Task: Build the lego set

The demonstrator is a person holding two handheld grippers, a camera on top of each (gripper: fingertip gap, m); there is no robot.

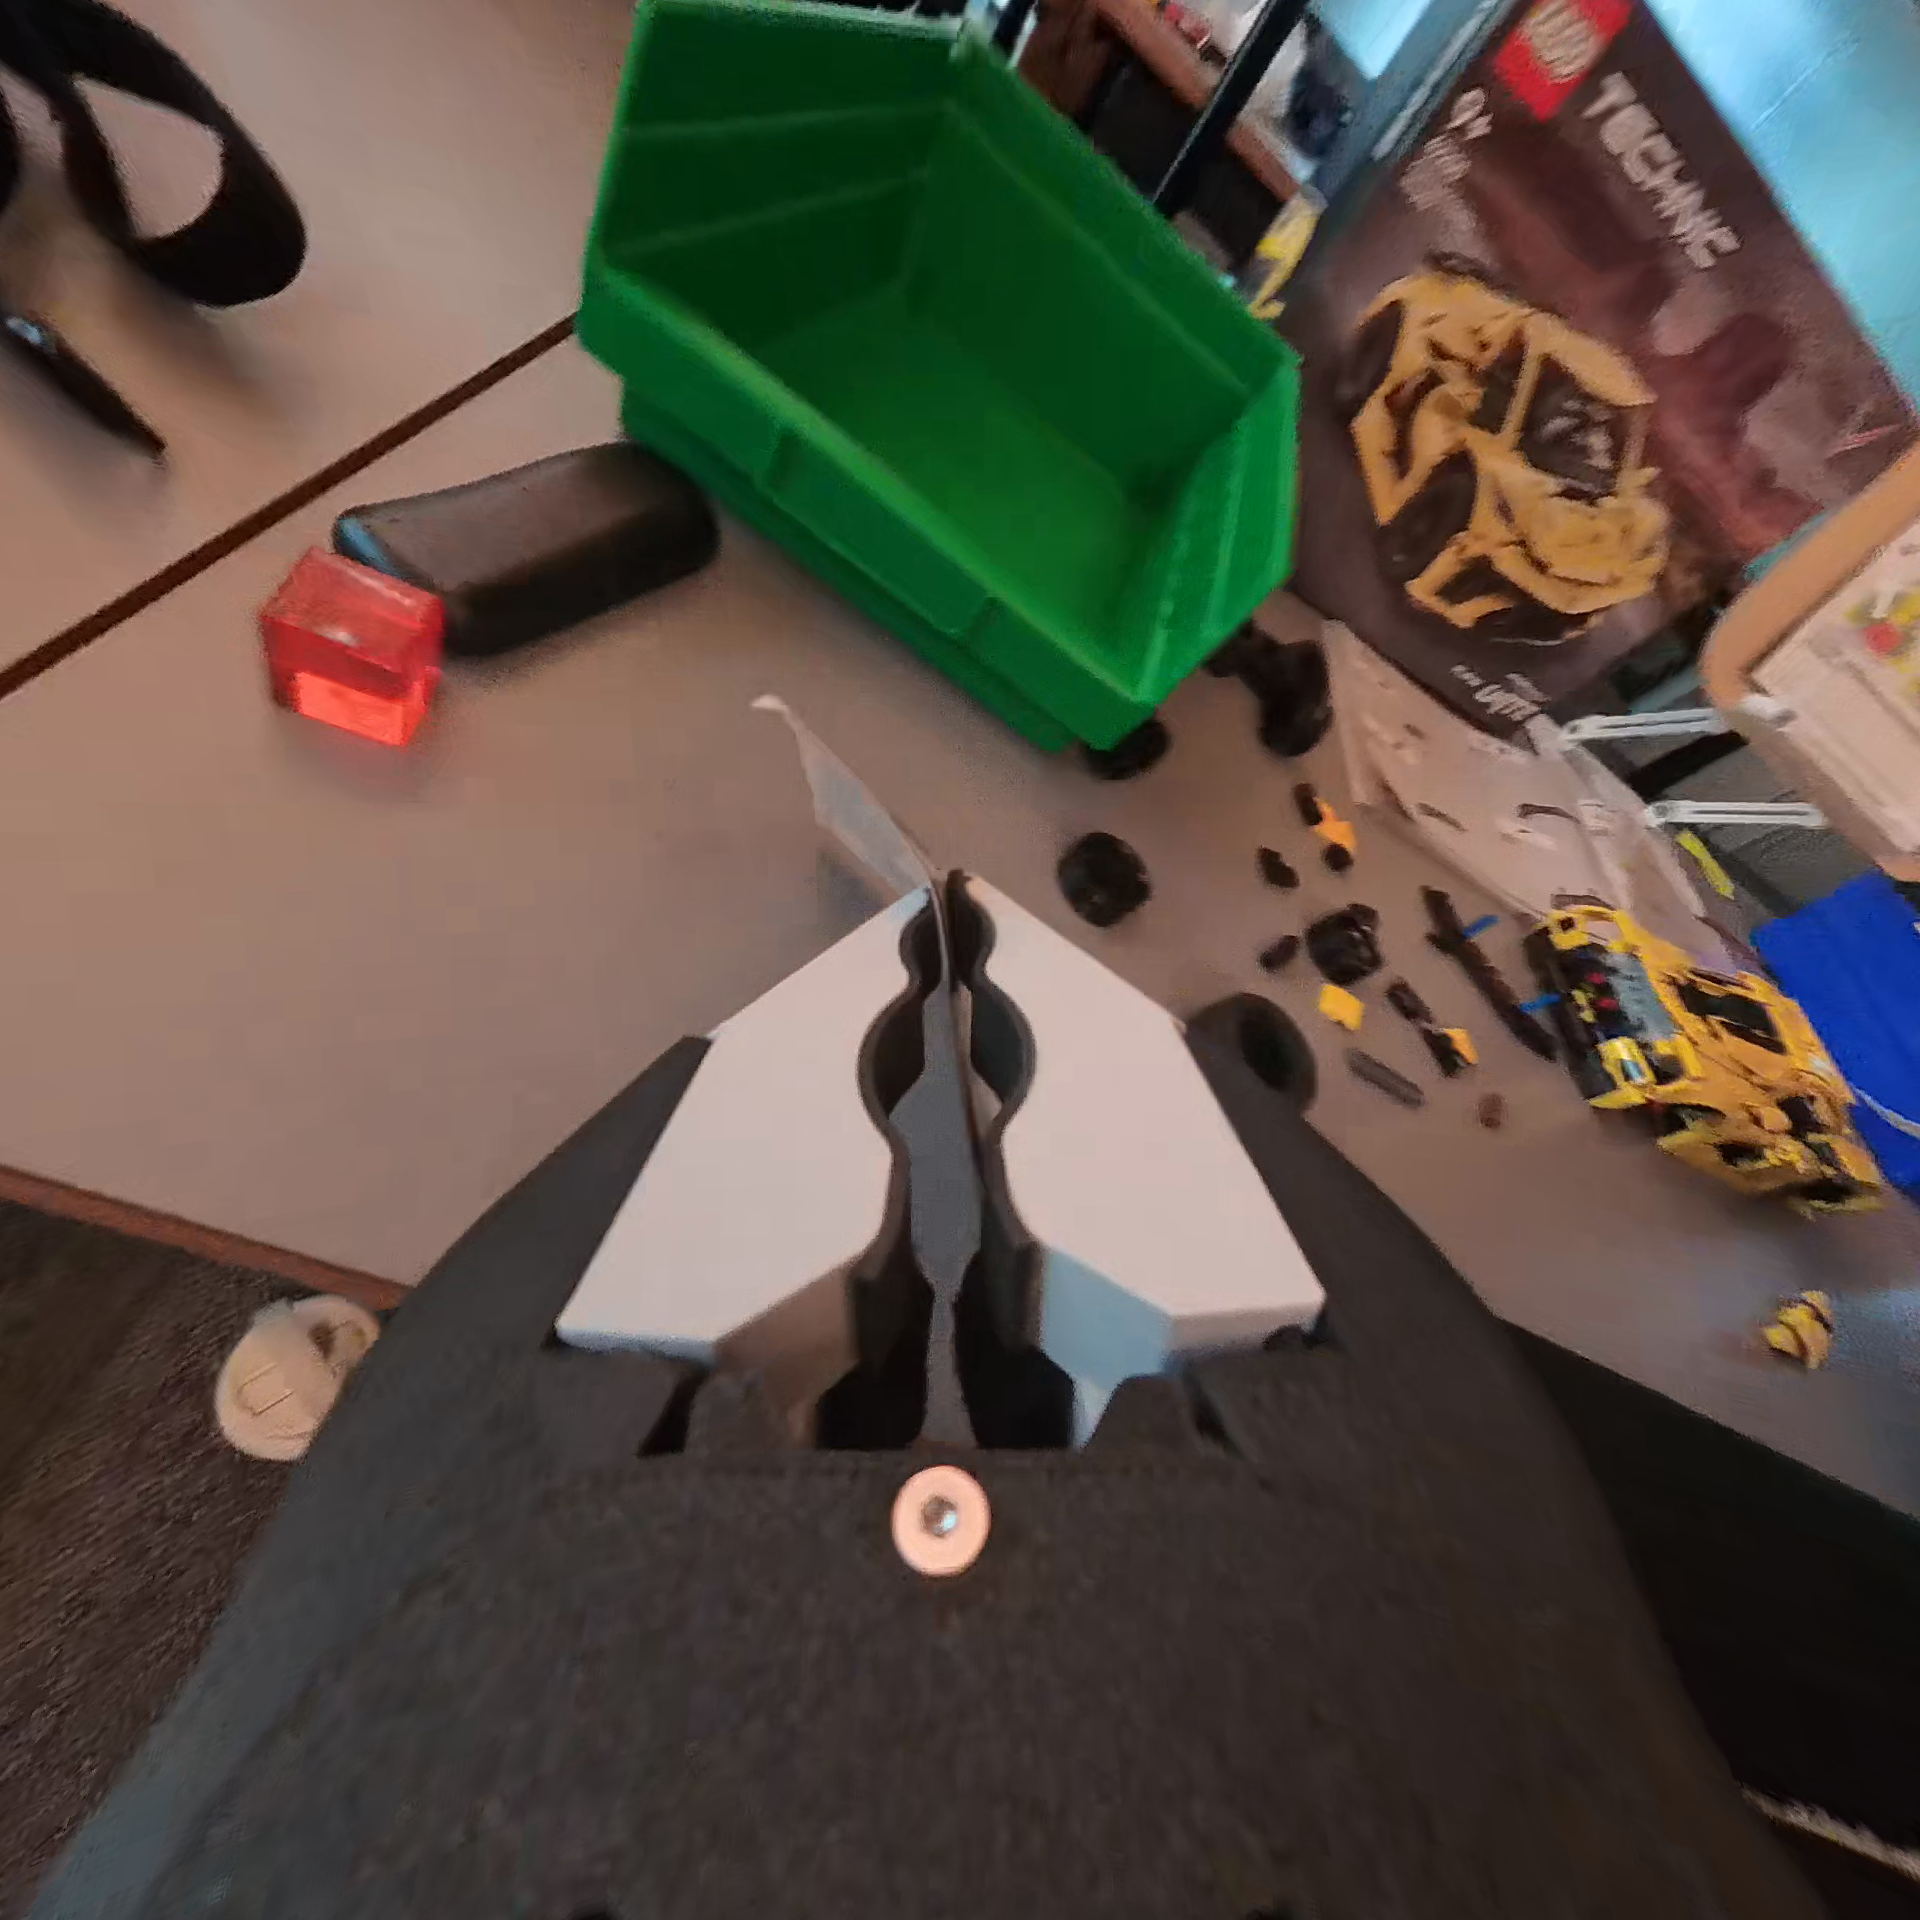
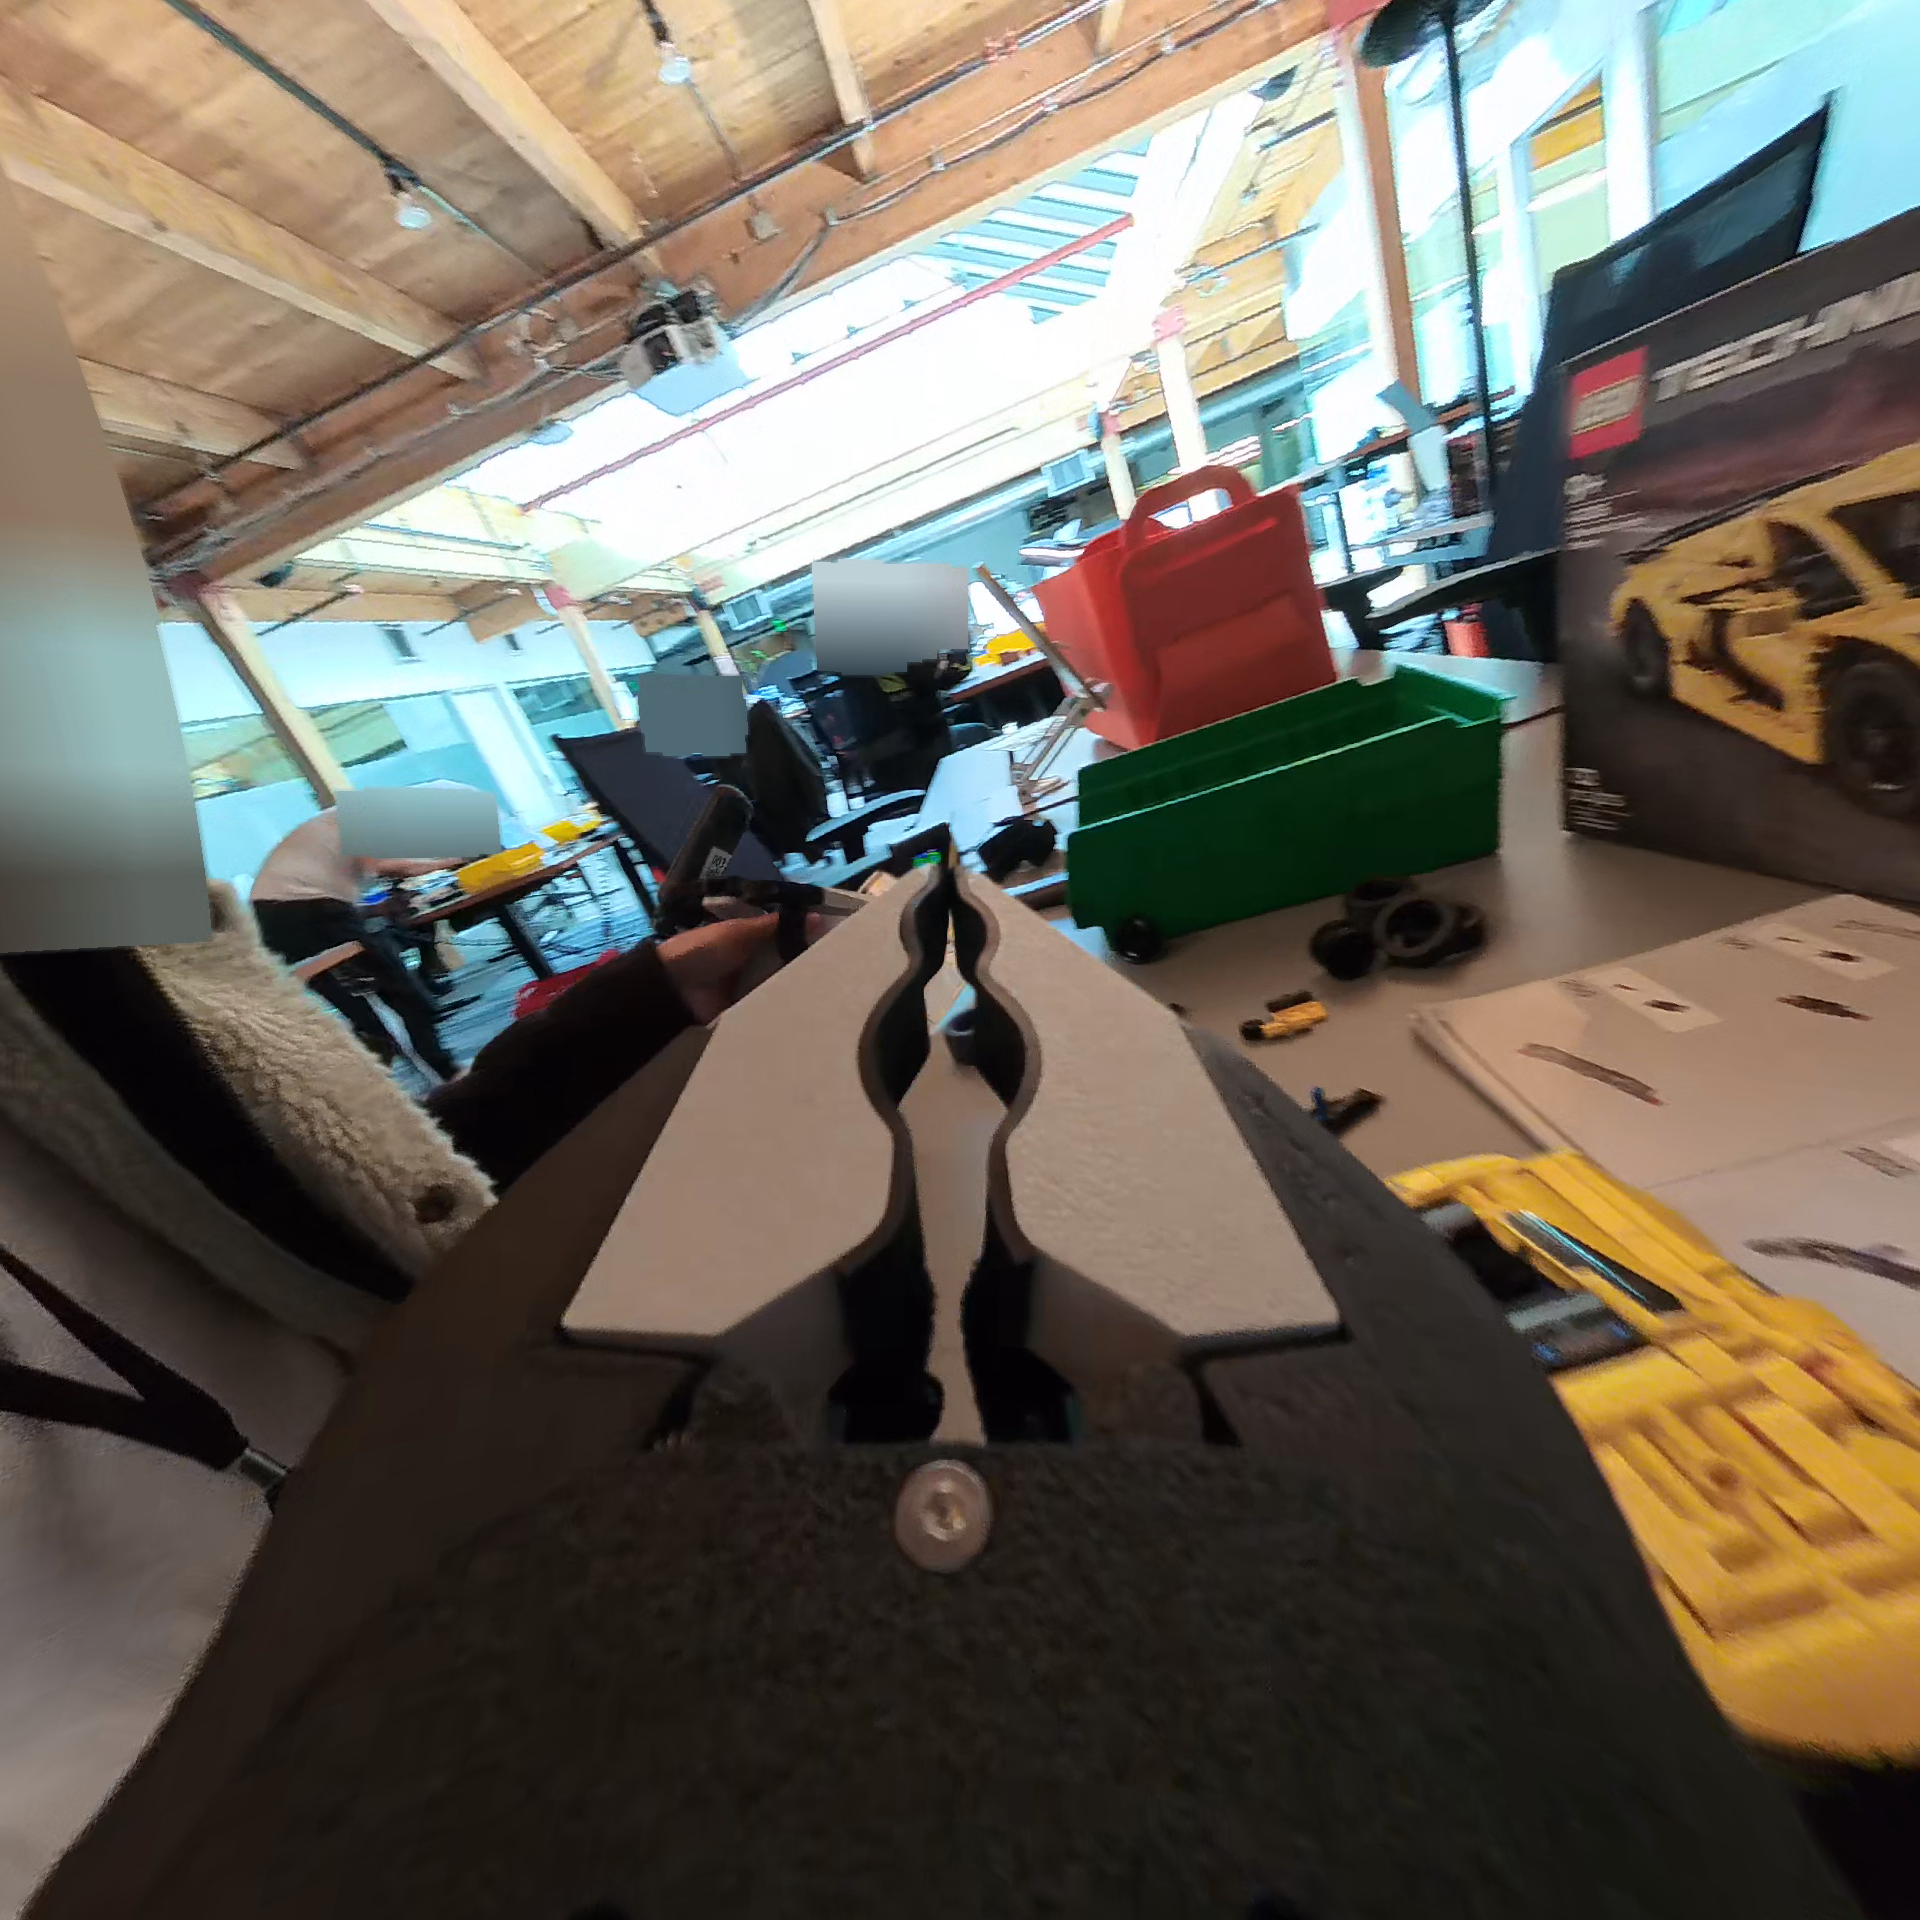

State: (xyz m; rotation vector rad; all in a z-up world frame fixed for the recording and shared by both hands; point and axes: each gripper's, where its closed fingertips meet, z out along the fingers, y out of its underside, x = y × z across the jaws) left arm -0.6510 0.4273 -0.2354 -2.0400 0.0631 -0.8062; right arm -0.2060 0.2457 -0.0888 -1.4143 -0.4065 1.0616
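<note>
Pinching clear plastic scrap (image 1: pixel 842 795), left gripper (image 1: pixel 948 891); contents unclear.

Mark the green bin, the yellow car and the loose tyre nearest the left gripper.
green bin (image 1: pixel 966 416), left wrist view, inner floor.
yellow car (image 1: pixel 1704 1049), left wrist view, roof.
loose tyre (image 1: pixel 1262 1049), left wrist view, sidewall by the right finger.

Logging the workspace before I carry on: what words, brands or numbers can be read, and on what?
I will not quote writing; these bear it.
Set box: red logo patch and white lettering up top; small print blurred.
Instruction sheets: marks too blurred to read.
Green bin, red block, clear slip in the left gripper: no writing seen.
</note>
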